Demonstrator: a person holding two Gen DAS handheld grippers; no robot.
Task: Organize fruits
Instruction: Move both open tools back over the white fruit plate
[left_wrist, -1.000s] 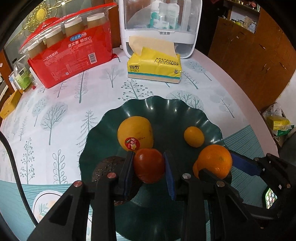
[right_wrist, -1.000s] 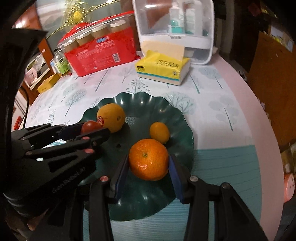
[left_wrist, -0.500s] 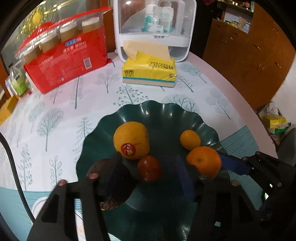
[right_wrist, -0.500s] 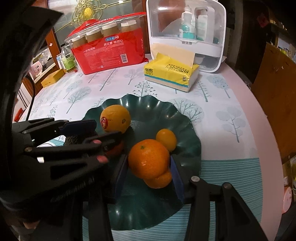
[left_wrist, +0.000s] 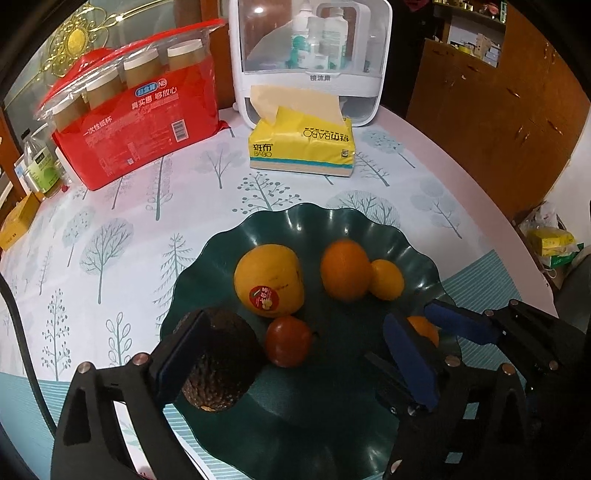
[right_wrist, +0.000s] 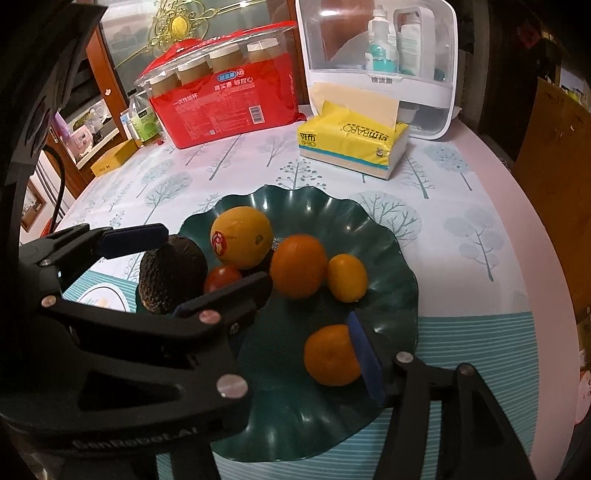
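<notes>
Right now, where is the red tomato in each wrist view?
Left wrist: red tomato, lower centre, just below the stickered yellow fruit.
Right wrist: red tomato, left of centre, half hidden behind the left gripper.
Shared landmark: yellow tissue pack.

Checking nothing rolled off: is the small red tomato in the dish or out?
In: the tomato rests inside the green dish.

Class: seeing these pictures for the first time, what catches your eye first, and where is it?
A dark green wavy plate near the table's front edge holds bright oranges, a yellow stickered fruit, a small red tomato and a dark avocado. Behind it stand a red cup pack and a yellow tissue pack.
</notes>
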